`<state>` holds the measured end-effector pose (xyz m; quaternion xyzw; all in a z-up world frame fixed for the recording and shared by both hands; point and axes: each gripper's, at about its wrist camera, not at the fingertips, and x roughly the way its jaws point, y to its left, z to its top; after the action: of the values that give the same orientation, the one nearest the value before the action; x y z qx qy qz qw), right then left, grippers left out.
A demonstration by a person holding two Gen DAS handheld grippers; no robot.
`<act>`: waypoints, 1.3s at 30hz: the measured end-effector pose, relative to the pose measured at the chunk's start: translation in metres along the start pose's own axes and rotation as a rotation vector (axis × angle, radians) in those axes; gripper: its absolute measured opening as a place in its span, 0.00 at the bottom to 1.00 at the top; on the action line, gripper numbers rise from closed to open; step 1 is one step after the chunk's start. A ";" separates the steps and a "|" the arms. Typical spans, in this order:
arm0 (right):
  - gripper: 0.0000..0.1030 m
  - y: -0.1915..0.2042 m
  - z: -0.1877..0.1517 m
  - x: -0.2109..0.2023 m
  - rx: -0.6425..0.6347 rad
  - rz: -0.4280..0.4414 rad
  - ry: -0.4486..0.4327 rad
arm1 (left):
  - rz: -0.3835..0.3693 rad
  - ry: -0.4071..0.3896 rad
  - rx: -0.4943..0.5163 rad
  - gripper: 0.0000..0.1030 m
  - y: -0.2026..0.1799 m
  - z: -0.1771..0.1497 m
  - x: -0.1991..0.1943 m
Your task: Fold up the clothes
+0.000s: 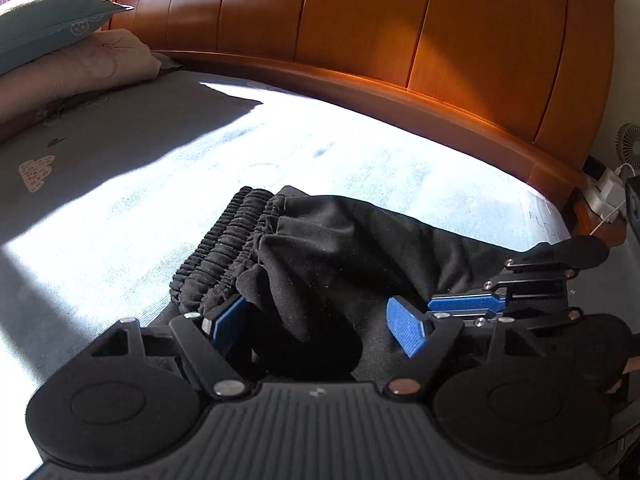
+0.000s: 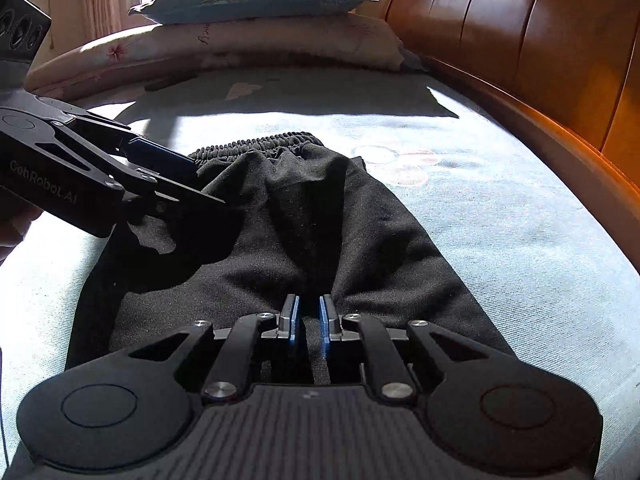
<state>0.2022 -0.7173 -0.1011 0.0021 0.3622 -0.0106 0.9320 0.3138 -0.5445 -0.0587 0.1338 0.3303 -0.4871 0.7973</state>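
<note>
A black garment with a ribbed elastic waistband (image 1: 224, 248) lies on the bed, its cloth (image 2: 360, 240) bunched up behind the waistband (image 2: 260, 146). My left gripper (image 1: 316, 324) stands open, its blue pads (image 1: 404, 330) wide apart around a raised fold of the black cloth near the waistband. It shows at the left of the right wrist view (image 2: 192, 176). My right gripper (image 2: 310, 320) is shut on a narrow ridge of the same garment, further from the waistband. In the left wrist view the right gripper (image 1: 432, 307) comes in from the right.
The bed sheet (image 1: 360, 152) is pale blue-grey, half in bright sun. A wooden headboard (image 1: 400, 32) runs along the far side. Stacked pillows (image 2: 256, 20) lie at the bed's end. A small fan (image 1: 628, 142) and a charger with cable stand beyond the bed corner.
</note>
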 end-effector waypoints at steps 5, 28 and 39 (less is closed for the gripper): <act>0.13 0.003 0.007 -0.026 0.015 0.028 -0.042 | 0.031 0.033 0.033 0.71 -0.004 0.001 0.014; 0.16 -0.025 -0.011 -0.011 0.077 -0.010 -0.002 | -0.176 0.112 0.206 0.74 -0.073 -0.033 0.015; 0.16 -0.024 0.062 -0.007 0.010 0.027 -0.089 | -0.173 0.134 0.248 0.76 -0.080 -0.042 0.024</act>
<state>0.2381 -0.7422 -0.0505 0.0114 0.3202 0.0000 0.9473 0.2354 -0.5778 -0.0978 0.2345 0.3305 -0.5811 0.7058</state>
